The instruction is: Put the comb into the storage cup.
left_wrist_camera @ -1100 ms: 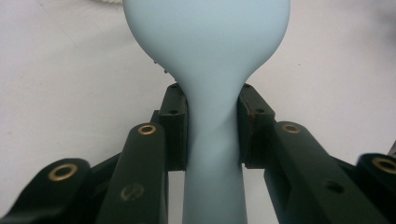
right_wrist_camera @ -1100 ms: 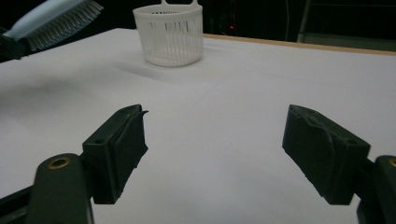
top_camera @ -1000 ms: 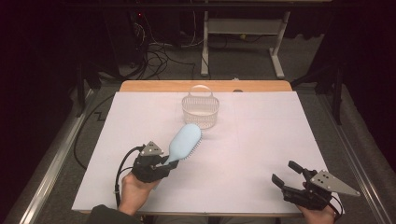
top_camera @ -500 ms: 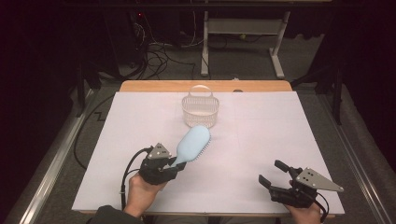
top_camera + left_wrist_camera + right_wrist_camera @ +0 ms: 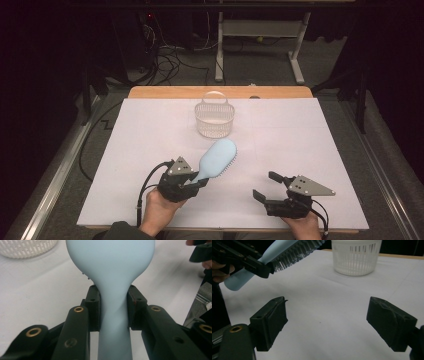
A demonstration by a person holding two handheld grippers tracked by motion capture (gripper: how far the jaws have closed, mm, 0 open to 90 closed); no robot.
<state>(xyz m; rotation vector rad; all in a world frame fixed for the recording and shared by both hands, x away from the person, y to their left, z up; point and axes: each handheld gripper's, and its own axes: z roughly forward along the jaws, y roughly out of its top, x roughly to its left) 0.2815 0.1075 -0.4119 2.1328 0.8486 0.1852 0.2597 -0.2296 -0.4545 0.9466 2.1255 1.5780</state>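
While carrying across the tabletop (image 5: 125,165) toward the basket (image 5: 214,120) near the far edge: keep left gripper (image 5: 197,180) clamped on hairbrush (image 5: 218,158) handle, raised near the front edge; keep right gripper (image 5: 266,186), just opened wide and empty, clear.

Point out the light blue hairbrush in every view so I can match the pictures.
High view: hairbrush at lower centre, handle clamped in the left gripper.
Left gripper view: hairbrush at centre, its back facing the camera, neck between the pads.
Right gripper view: hairbrush at upper left, bristles down.
Shared landmark: the white basket beyond it.
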